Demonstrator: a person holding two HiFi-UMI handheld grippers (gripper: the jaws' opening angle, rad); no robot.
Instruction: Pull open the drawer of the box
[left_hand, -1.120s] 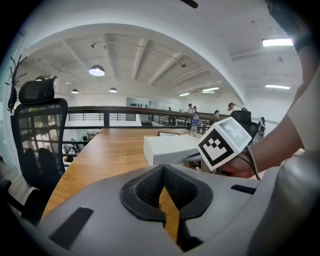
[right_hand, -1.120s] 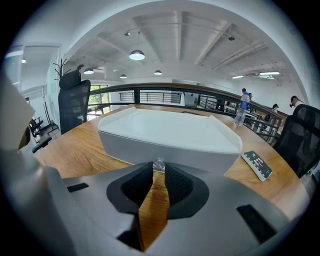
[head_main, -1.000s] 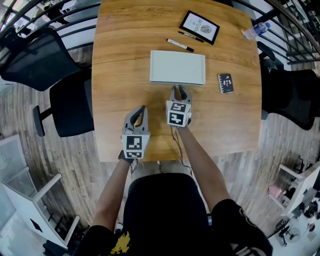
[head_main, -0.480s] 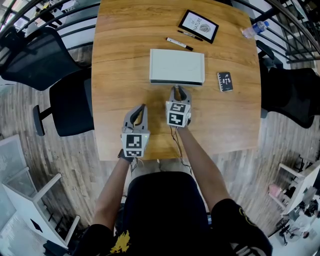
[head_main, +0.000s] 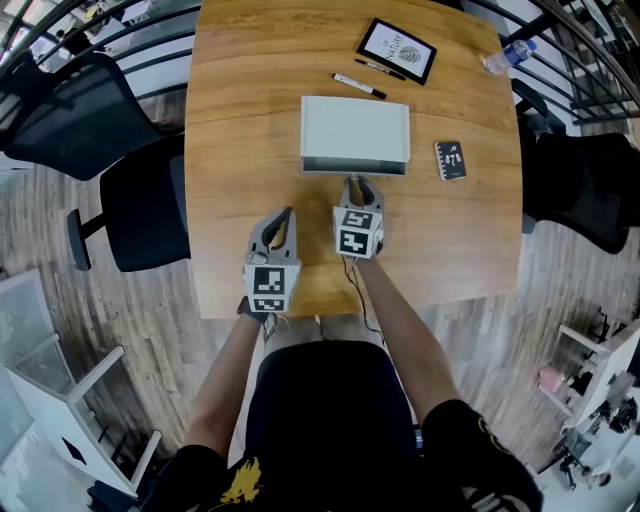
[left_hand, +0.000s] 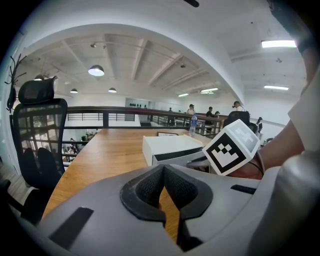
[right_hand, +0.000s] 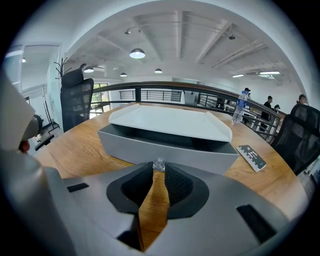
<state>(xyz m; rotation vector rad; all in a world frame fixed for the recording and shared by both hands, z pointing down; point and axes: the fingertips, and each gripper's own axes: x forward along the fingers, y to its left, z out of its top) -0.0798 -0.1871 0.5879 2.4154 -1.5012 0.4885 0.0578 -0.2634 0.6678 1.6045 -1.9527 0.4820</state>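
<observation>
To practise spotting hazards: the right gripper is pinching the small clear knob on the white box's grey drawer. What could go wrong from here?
1. The right gripper pinches the small clear knob only with its pad tips, so it may slip off mid-pull.
2. The left gripper sits shut, apart from the white box, so the whole box might slide on the wooden table instead of the grey drawer opening further.
</observation>
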